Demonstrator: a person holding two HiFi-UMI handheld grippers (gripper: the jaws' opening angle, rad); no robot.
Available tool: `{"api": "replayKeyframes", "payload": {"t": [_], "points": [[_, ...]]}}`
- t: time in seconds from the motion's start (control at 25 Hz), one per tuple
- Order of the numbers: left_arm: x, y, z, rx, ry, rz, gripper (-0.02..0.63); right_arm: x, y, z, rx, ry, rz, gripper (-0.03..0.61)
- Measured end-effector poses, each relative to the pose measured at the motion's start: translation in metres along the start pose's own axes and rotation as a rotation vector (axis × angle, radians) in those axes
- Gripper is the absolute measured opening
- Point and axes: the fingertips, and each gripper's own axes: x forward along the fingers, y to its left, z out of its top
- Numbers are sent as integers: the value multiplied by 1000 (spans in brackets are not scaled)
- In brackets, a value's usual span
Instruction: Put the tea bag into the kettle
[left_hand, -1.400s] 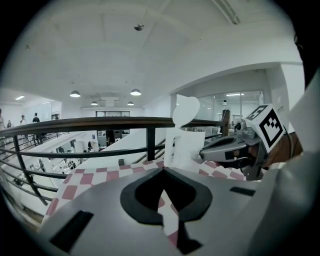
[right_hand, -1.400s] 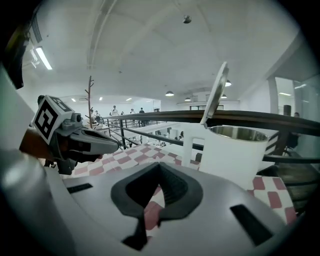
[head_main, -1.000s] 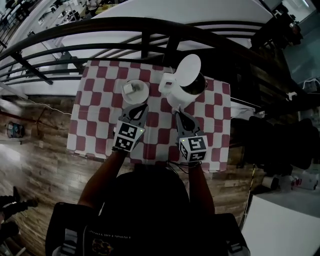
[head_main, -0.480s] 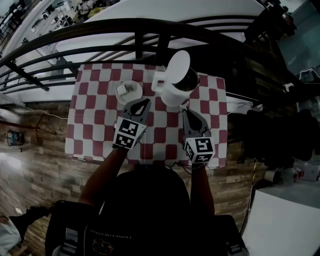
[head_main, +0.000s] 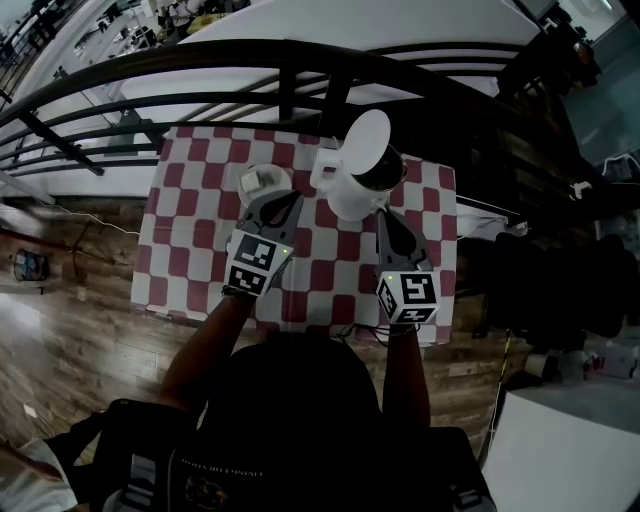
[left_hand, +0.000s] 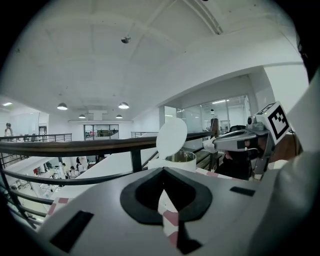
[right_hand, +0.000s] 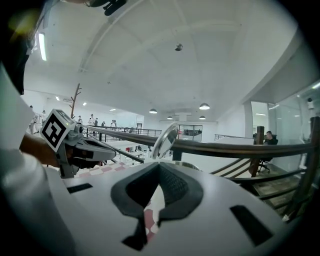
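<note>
The kettle (head_main: 345, 200) is standing at the far middle of the table (head_main: 185, 250), which is carrying a red-and-white checked cloth. Its lid (head_main: 366, 140) is standing open, tipped up and back toward the railing (head_main: 200, 55). In the left gripper view the open metal rim is showing below the raised lid.

Just left of the kettle, and apart from it, a small white cup (head_main: 270, 172) is sitting on the cloth. A pale square item, apparently the tea bag (head_main: 256, 181), is lying inside this cup. It is too small to confirm further.

The left gripper (head_main: 287, 198) is hanging over the near edge of the cup. Its own view shows the jaws meeting at the tips, clenched on nothing, with only checked cloth showing through the hollow behind them.

The right gripper (head_main: 382, 213) is hanging just to the near right of the kettle, clear of its body. Its jaws are likewise pressing together and carrying nothing.

Both grippers are pointing toward the railing, side by side and well apart from each other.
</note>
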Motion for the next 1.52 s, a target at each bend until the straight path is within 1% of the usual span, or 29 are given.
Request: {"api": "replayKeyframes", "payload": {"t": [0.56,1.16,1.28,1.32,1.36,1.4,1.52], "points": [[4,8,19,-2,-37,12,2,25,-32,32,-33,-51,-48,14],[3,22,19,-10,-39,42,2,57,-47,31,-32,-40,-54,14],[2,23,17,-11,-34,46,2,61,-50,29,-18,-45,-72,14],[2,24,16,-11,-33,47,2,64,-51,28,-2,-47,-76,35],[2,24,15,-11,-32,48,2,66,-51,26,17,-45,-71,243],[2,24,14,-11,-31,48,2,69,-51,25,33,-41,-64,369],[2,25,13,-14,-30,47,2,67,-53,24,37,-49,-69,376]]}}
